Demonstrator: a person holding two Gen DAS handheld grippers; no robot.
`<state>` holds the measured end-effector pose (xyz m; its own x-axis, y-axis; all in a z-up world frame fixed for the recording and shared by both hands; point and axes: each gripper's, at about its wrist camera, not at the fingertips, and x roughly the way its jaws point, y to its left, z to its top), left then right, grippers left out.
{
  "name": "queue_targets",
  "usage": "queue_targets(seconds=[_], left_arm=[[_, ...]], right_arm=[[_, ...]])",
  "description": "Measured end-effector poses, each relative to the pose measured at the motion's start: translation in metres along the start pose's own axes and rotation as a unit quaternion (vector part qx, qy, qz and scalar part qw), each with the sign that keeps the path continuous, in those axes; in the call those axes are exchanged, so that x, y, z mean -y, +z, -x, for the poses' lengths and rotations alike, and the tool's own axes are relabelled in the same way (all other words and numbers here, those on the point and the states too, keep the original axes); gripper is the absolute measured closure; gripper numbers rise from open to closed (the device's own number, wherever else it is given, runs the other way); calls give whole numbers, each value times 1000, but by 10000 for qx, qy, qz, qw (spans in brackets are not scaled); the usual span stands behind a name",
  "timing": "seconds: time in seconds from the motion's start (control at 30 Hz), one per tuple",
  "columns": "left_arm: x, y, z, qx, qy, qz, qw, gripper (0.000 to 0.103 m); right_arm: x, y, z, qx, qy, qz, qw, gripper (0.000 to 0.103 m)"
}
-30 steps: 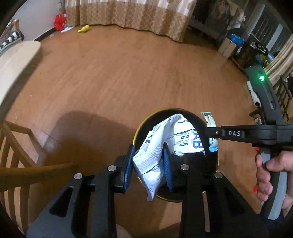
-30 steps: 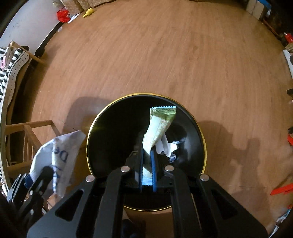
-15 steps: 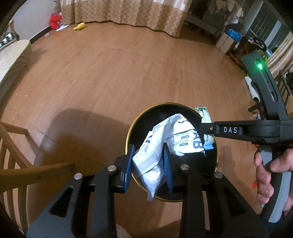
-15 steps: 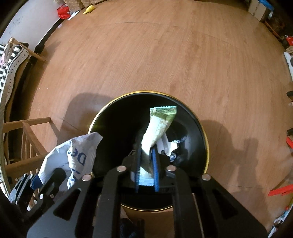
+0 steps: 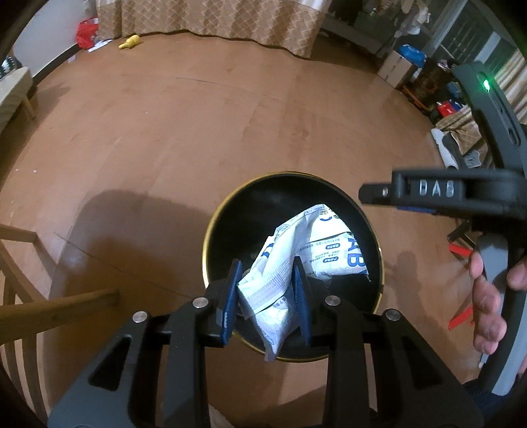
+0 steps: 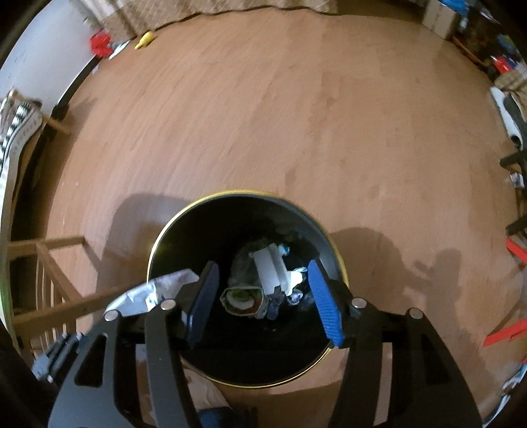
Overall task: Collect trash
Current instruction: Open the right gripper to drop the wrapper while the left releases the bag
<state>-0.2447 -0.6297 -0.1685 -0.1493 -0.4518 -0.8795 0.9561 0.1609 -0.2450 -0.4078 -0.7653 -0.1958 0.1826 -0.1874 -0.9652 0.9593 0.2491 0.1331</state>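
A round black trash bin with a gold rim (image 5: 210, 230) (image 6: 339, 263) stands on the wooden floor. My left gripper (image 5: 266, 289) is shut on a crumpled white and blue plastic bag (image 5: 316, 250) and holds it over the bin's near side. My right gripper (image 6: 263, 303) is open and empty above the bin. A green snack wrapper (image 6: 243, 296) lies inside the bin among other wrappers (image 6: 273, 266). The bag's edge shows at the left of the right wrist view (image 6: 154, 289). The right gripper also shows in the left wrist view (image 5: 378, 194).
A wooden chair (image 5: 19, 306) (image 6: 49, 283) stands left of the bin. A curtain (image 5: 214, 16), a yellow toy (image 5: 128, 41) and a red bag (image 5: 85, 33) are at the far wall. Boxes and clutter (image 5: 428, 79) fill the right. Red strips (image 6: 504, 332) lie on the floor at right.
My right gripper has opened and the green snack wrapper has dropped into the bin. My left gripper has brought the white bag further over the bin.
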Motion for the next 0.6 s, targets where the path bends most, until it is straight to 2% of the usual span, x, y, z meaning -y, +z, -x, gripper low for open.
queue_targets(seconds=[0.07, 0.23, 0.33, 0.43, 0.6], left_arm=[[3, 0, -2, -23, -88, -39, 10000, 71], [8, 0, 0, 61, -179, -80, 9998, 38], [9, 0, 2, 98, -159, -79, 9998, 32], [6, -2, 12, 181, -56, -112, 9998, 30], [-20, -1, 70, 706, 215, 59, 9973, 17]], right_arm=[[4, 0, 5, 103, 1, -98, 9999, 47], [13, 2, 18, 374, -75, -263, 9989, 46], [17, 2, 22, 491, -97, -346, 9982, 45], [14, 1, 27, 652, -67, -340, 9973, 45], [-10, -2, 47, 1086, 301, -166, 9935, 45]])
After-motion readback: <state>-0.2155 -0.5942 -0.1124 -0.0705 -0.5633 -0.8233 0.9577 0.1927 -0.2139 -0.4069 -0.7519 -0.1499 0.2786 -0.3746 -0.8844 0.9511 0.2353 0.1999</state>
